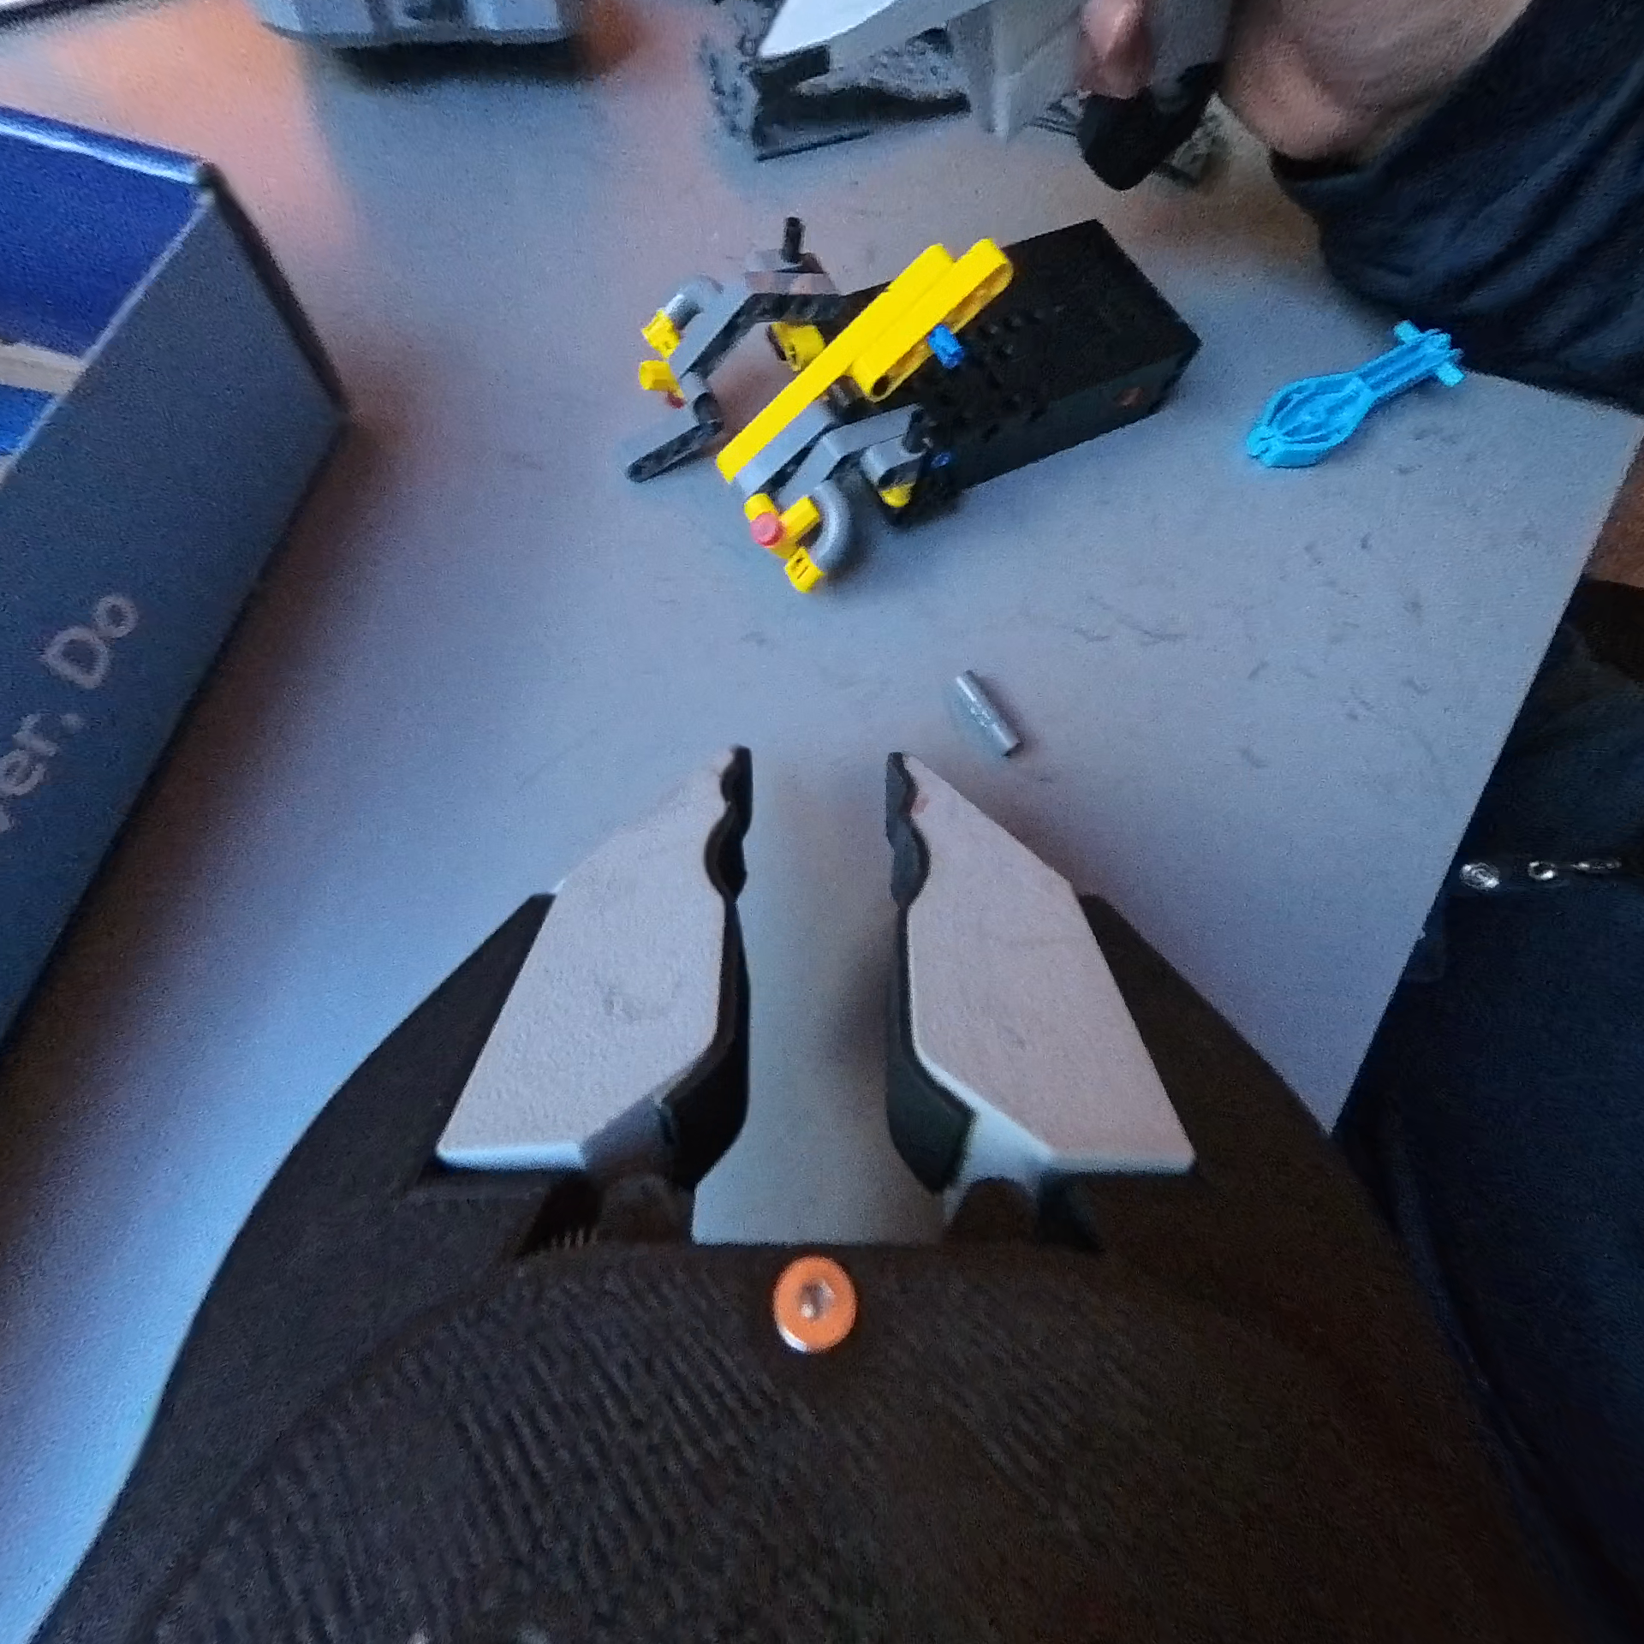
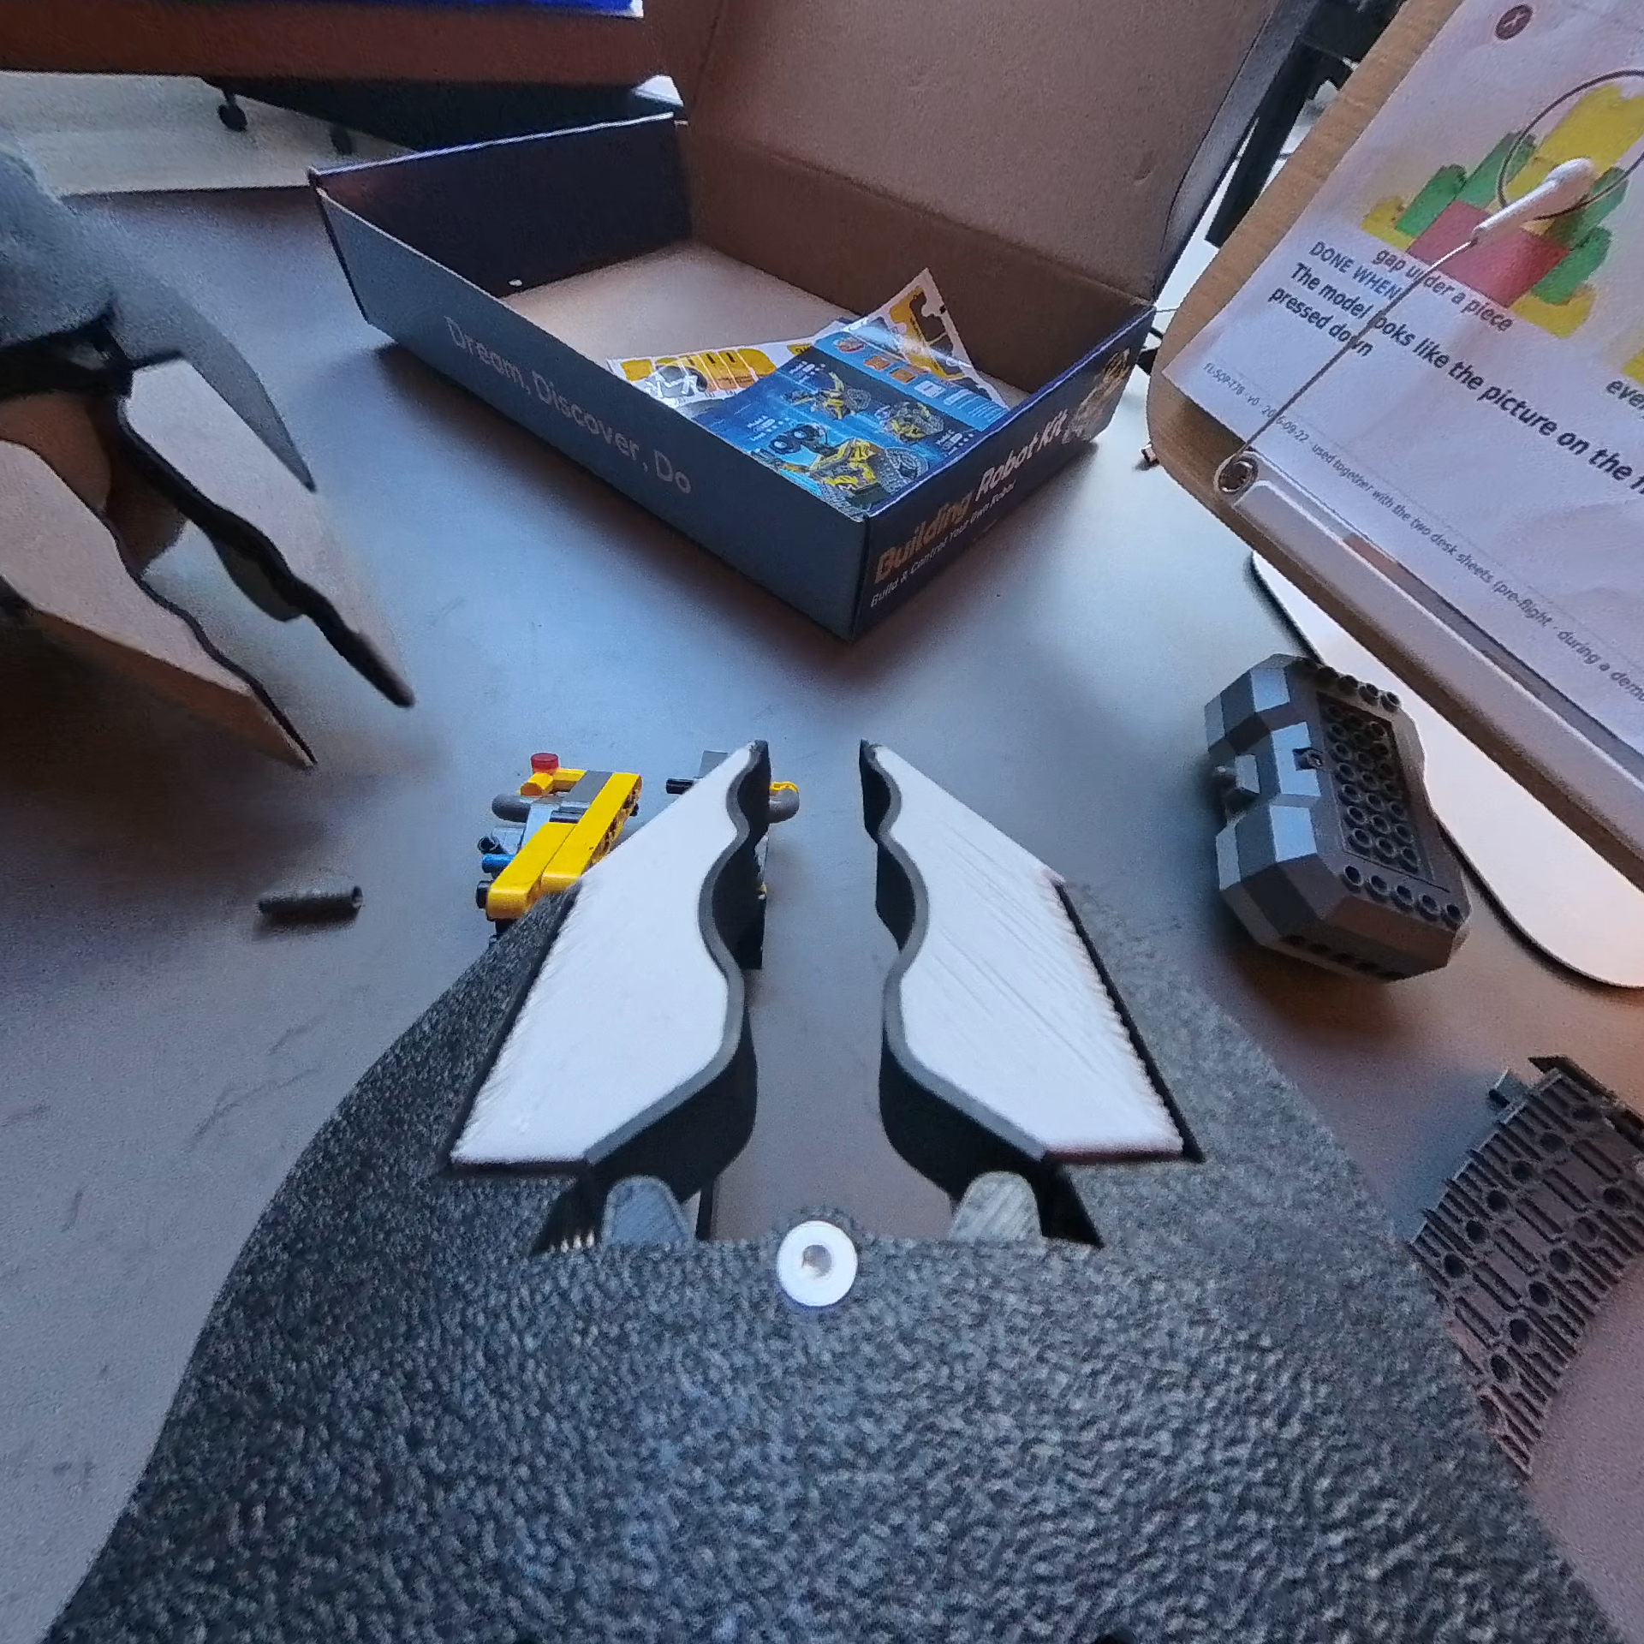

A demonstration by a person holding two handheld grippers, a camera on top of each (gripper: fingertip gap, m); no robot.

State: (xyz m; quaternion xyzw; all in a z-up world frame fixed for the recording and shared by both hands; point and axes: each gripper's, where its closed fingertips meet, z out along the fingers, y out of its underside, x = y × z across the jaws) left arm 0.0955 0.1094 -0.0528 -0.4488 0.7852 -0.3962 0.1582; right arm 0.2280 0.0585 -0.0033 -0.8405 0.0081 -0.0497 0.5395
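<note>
Grey table (image 1: 1156, 712). Open blue box (image 2: 623, 463) with leaflets inside sits well ahead of the right gripper (image 2: 814, 756). Yellow-black brick model (image 1: 890, 382) ahead of the left gripper (image 1: 818, 765), under the right one's tips. Small grey pin (image 1: 986, 714) just right of the left tips. Both grippers parted, holding nothing.

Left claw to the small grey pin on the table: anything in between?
Nothing visible. The left claw is open above bare grey table; the small grey cylindrical pin lies just ahead, right of its fingertips. The yellow-and-black brick model sits farther back, off that line.
</note>
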